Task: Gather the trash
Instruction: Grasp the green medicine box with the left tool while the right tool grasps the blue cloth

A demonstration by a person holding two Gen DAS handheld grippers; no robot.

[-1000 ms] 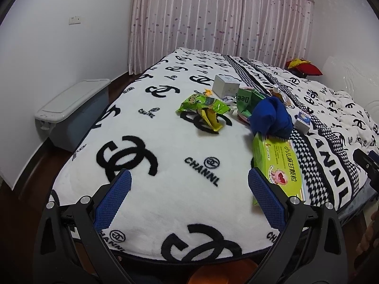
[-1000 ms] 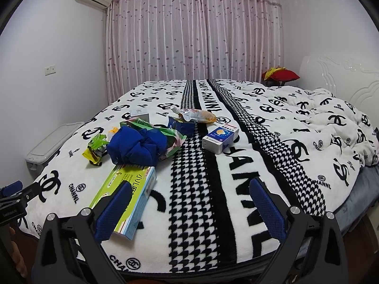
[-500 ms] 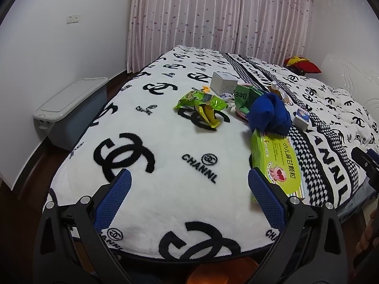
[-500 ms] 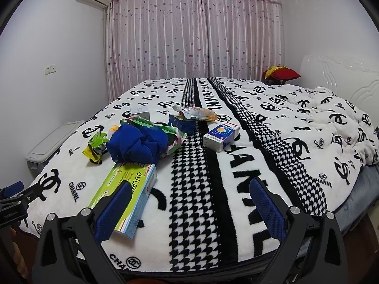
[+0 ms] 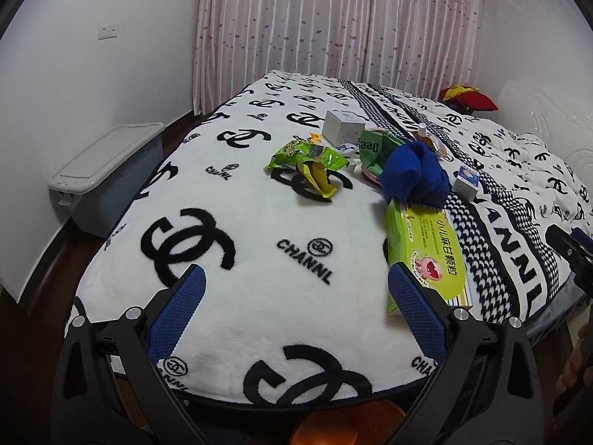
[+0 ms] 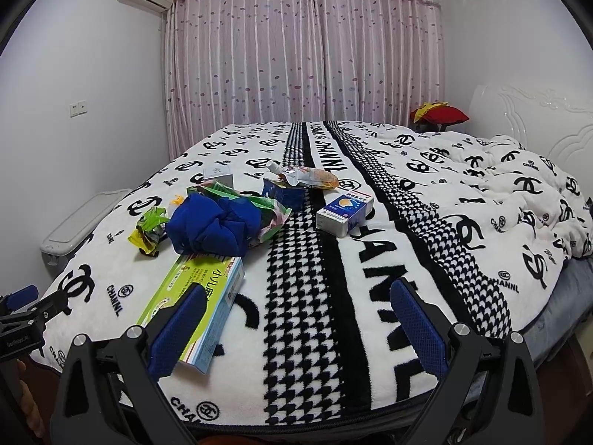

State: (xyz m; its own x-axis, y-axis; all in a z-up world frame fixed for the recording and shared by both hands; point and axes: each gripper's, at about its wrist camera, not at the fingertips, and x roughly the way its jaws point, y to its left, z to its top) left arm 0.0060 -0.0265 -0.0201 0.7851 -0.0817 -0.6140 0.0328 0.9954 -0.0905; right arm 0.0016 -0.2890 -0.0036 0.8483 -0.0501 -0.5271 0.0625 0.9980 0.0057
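Left gripper [image 5: 296,296]: fingers spread wide, empty, at the foot edge of the bed [image 5: 229,200].
Right gripper [image 6: 296,319]: fingers spread, holding nothing, low over the blanket.
Trash: green box [image 6: 200,296] nearest, just beside the right gripper's left finger; crumpled green wrapper [image 5: 307,163] farther up; blue-white carton [image 6: 344,211] on the black stripe.
Blue cloth [image 6: 211,228]: bunched, touching the green box's far end.
Grey bin [image 5: 107,170]: on the floor, left of the bed.

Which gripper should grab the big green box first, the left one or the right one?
Probably the right. In its own view the green box lies just ahead of the open right gripper, right by its left finger. From the left gripper, also open, the box sits off to one side.
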